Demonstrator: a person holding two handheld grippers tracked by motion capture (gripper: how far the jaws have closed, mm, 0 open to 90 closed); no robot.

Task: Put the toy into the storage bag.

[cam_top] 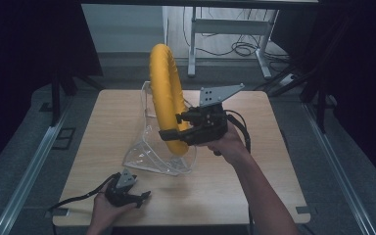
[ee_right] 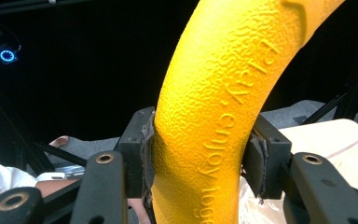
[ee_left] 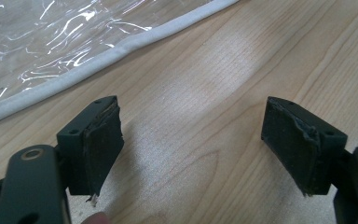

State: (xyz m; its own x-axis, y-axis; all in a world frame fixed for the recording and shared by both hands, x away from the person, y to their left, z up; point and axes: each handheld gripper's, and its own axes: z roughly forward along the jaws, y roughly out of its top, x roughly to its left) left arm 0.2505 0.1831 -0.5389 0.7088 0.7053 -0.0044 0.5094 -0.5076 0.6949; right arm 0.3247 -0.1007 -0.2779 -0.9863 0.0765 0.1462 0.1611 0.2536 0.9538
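Yellow ring (ee_right: 223,107): matt, pebbled foam-like skin with embossed lettering. Clear bag (ee_left: 51,37): glossy, wrinkled plastic film, white cloth-like piping. Table (cam_top: 254,176): smooth pale wood grain. Gripper pads (ee_left: 100,154): black, worn, frayed rubber.

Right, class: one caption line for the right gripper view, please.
Right gripper clamps a textured yellow ring, lettering embossed along its curve.

One yellow ring (cam_top: 166,93) stands at the worktop's (cam_top: 103,127) centre, with one clear plastic bag (cam_top: 149,156) under it. Two grippers are present: the right gripper (cam_top: 169,126) at three o'clock, the left gripper (cam_top: 144,197) at seven.
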